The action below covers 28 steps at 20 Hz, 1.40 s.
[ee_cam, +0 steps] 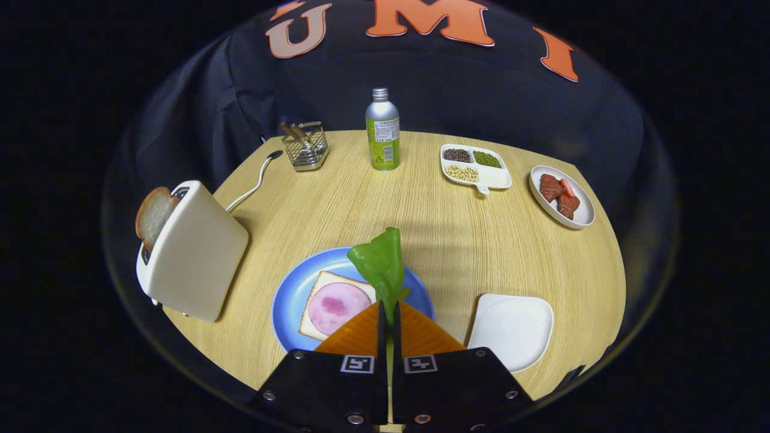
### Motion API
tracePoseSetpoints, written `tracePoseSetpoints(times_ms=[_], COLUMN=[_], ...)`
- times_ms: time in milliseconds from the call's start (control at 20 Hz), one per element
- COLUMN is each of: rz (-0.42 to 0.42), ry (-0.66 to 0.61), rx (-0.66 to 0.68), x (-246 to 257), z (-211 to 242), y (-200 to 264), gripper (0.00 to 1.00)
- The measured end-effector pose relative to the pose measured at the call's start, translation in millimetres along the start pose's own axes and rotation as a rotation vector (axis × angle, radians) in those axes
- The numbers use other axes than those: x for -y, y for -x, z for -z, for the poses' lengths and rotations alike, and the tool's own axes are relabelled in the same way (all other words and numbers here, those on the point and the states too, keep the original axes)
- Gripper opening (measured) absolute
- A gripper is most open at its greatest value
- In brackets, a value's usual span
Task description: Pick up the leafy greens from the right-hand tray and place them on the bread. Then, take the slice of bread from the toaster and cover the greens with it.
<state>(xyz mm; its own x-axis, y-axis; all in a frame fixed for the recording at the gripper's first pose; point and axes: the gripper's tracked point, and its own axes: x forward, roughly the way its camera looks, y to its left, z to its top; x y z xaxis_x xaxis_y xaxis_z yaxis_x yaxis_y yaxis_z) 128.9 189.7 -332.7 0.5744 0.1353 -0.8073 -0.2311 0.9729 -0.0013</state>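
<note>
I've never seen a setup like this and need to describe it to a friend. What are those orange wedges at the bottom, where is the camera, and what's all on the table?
The camera rides on a hand-held gripper, looking forward along its two orange fingers. They are pinched on a green leaf, held over a blue plate with bread and ham. Beside it: an empty white tray and a toaster with a bread slice. Beyond: a bottle, a utensil rack, a divided dish of beans, and a meat plate.
</note>
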Motion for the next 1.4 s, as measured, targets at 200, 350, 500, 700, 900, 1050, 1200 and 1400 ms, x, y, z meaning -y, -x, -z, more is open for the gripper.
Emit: tracePoseSetpoints(times_ms=[200,350,500,700,900,1050,1200,1400], rz=[0.055,0.035,-0.023,-0.072,-0.123,-0.148,-0.152,-0.158], ry=[0.048,0.058,0.052,0.049,0.040,0.030,0.015,-0.013], rx=[0.008,-0.014,-0.028,-0.059,-0.072,-0.070,-0.063,-0.027], x=[1.1,-10.7,-32.1,-48.8,-60.9,-68.1,-67.6,-75.3], z=[-0.3,5.8,9.0,17.3,19.5,18.5,14.5,-2.9], y=[-12.1,-19.6,-23.7,-29.1,-30.2,-27.4,-24.0,-4.9], gripper=[0.03,0.04,0.05,0.09,0.18,0.28,0.32,0.45])
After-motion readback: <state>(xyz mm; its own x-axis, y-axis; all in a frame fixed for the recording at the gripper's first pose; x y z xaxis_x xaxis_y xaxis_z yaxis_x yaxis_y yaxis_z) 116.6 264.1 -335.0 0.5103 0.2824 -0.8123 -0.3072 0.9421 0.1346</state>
